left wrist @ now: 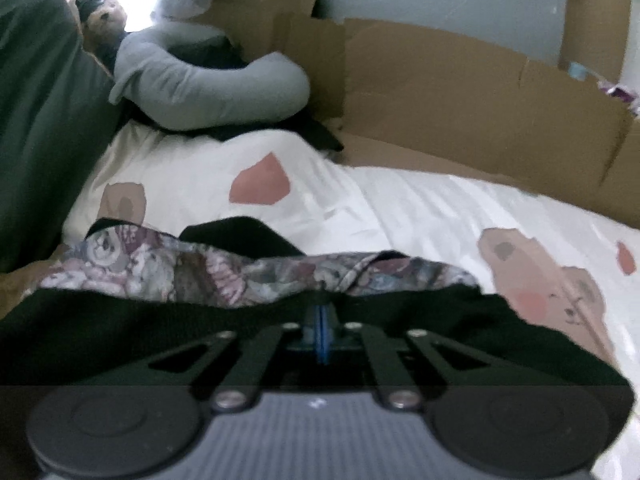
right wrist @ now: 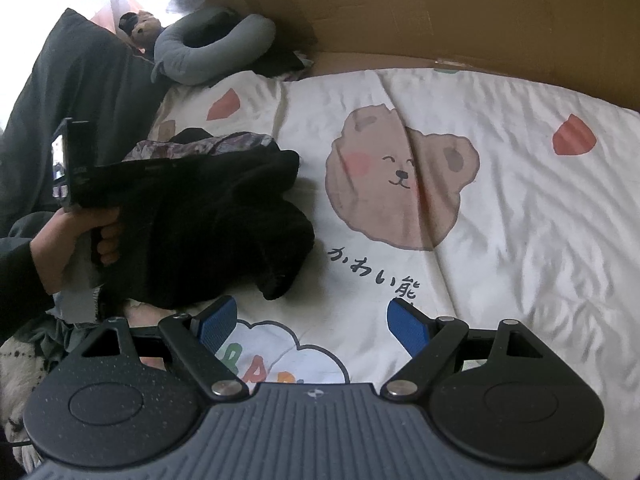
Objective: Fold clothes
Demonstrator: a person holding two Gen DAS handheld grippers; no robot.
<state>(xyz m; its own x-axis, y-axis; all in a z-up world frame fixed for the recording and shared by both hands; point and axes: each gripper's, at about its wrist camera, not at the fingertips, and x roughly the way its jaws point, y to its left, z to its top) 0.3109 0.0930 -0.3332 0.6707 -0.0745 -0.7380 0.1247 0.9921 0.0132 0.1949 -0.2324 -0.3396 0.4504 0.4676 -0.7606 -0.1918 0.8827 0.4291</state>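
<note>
Black garment point(right wrist: 208, 224) lies bunched on the bear-print bed sheet point(right wrist: 500, 184), floral lining showing. Your left gripper point(left wrist: 321, 320) has its jaws pinched together at the garment's edge. Your right gripper point(right wrist: 308, 320) hovers over the sheet, jaws wide, holding nothing.

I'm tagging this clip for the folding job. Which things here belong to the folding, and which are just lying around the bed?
Part of the job:
- black garment, bunched on the bedsheet
- floral garment behind it
- left claw, shut on the black garment's edge
- right claw, open over the sheet

Lying about:
- grey neck pillow
- teddy bear
- cardboard boxes
- dark green pillow
</note>
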